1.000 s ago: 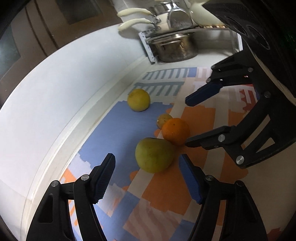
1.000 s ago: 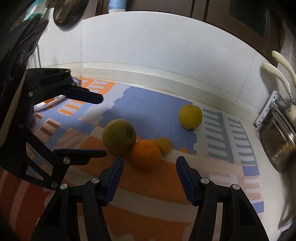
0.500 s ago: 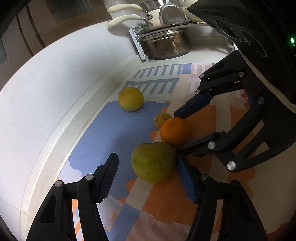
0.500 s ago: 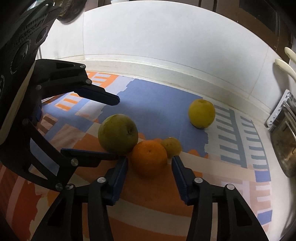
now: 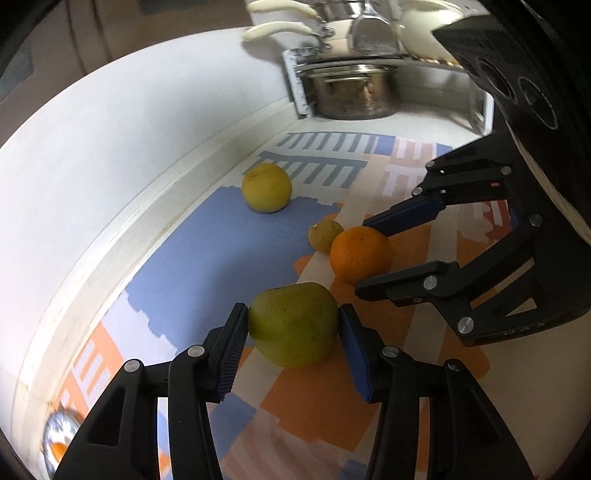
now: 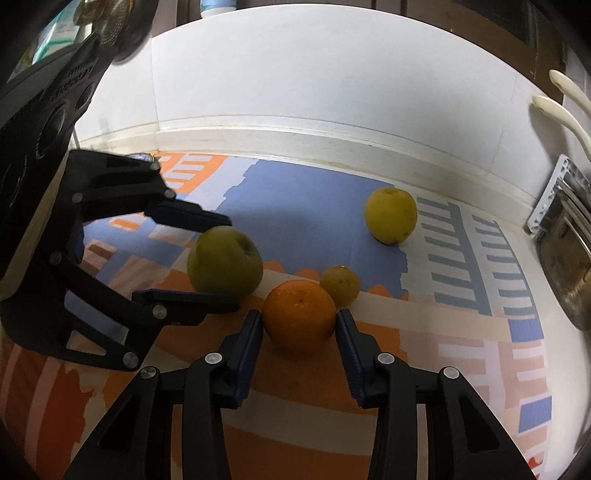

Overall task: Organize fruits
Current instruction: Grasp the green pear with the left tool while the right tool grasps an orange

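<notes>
My left tongs [image 5: 293, 326] are closing on the green pear [image 5: 293, 325], pads touching its sides. My right tongs [image 6: 299, 328] are closing around the orange [image 6: 299, 314], pads at its flanks. A small yellow fruit [image 6: 340, 284] touches the orange behind. Farther back, a yellow apple [image 6: 390, 215] sits alone on the patterned mat [image 6: 303, 206]. Only the left view shows the steel pot [image 5: 351, 92] whole.

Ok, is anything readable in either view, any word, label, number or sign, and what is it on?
No text can be read for certain.
Faint letters on the body of the right gripper, whose jaws are closing on the orange: too faint to read.
Print on the teal pack at the top left: too blurred to read.
Patterned mat: shapes only, no text.
</notes>
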`<state>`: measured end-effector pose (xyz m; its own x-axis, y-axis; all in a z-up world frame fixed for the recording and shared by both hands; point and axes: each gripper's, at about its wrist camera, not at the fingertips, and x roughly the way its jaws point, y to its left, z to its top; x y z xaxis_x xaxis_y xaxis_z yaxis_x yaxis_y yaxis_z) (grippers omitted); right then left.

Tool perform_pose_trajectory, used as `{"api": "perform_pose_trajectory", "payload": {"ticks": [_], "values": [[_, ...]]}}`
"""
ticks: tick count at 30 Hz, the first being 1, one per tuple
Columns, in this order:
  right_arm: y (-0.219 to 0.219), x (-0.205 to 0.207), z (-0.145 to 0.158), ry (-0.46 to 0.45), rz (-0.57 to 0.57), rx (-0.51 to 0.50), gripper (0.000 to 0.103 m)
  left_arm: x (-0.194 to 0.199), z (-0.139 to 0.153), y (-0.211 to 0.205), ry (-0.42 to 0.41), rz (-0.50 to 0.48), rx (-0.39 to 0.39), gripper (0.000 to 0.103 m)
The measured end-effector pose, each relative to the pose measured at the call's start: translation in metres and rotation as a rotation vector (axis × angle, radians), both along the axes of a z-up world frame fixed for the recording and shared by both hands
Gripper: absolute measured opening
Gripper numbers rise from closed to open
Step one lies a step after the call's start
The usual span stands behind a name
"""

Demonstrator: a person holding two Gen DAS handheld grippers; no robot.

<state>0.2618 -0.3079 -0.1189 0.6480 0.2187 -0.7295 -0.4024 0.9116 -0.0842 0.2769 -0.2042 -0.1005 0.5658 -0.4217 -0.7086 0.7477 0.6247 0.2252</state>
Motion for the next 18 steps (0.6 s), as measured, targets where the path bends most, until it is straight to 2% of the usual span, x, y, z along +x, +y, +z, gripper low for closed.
{"api": "perform_pose_trajectory", "payload": {"ticks": [7,18], "values": [[0.003,-0.002,0.01,-0.022,-0.007,0.022,0.042,-0.003,0.013,0.018,0.024,0.117,-0.098,0.049],[0.019,-0.01,0.036,-0.079,0.001,0.06,0.042,-0.016,0.039,0.056,0.008,0.262,-0.206,0.049]]}}
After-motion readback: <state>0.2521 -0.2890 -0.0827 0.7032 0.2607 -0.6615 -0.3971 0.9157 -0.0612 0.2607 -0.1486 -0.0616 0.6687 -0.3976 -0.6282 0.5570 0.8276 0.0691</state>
